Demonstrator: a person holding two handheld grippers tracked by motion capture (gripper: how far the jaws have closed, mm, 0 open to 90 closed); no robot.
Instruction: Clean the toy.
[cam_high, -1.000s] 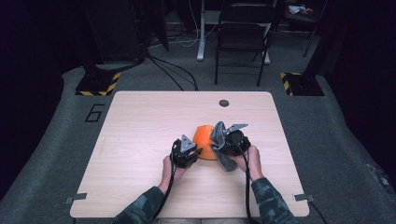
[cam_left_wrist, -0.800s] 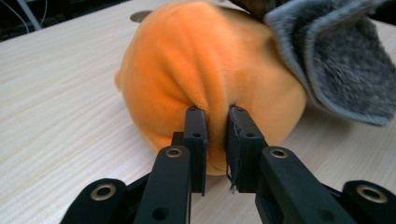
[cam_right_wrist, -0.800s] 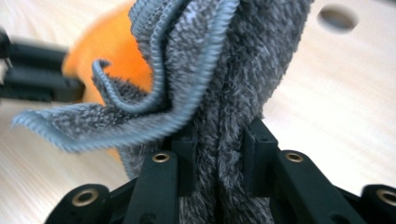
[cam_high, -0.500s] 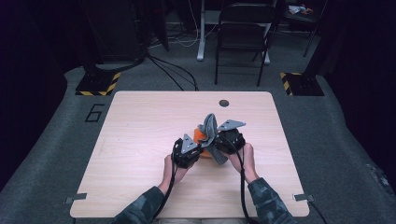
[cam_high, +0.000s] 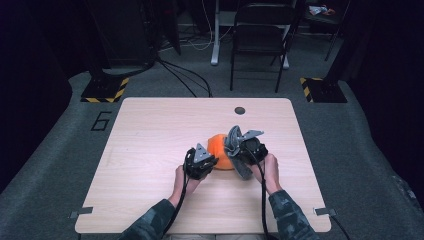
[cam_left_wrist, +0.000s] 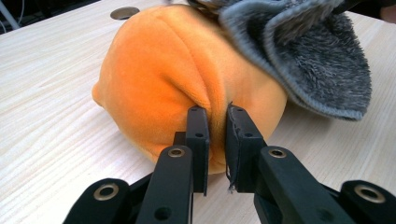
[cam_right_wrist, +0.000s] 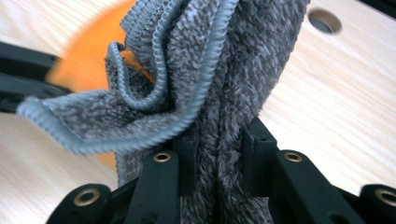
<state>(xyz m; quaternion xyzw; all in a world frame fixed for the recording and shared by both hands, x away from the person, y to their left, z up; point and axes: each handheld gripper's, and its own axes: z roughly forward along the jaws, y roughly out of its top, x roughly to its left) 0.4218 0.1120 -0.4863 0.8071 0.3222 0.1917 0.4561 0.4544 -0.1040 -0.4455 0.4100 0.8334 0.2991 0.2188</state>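
Observation:
An orange plush toy (cam_high: 220, 150) lies on the wooden table (cam_high: 150, 150) near its middle. My left gripper (cam_left_wrist: 216, 140) is shut on a pinched fold of the orange plush toy (cam_left_wrist: 177, 79) at its near side. My right gripper (cam_right_wrist: 219, 144) is shut on a bunched grey cloth (cam_right_wrist: 201, 79), held against the right side of the toy. In the high view the left gripper (cam_high: 201, 161) sits left of the toy, and the right gripper (cam_high: 246, 150) holds the grey cloth (cam_high: 238, 152) just right of it. The cloth (cam_left_wrist: 308, 56) drapes over the toy's far side.
A round cable hole (cam_high: 240, 110) is set in the table near its far edge. A black chair (cam_high: 260, 40) and cables stand on the floor beyond the table. Bare tabletop lies to the left and right of the hands.
The grey cloth was lifted up over the toy half a second ago; it has now come back down along the toy's right side. The left gripper stays on the toy.

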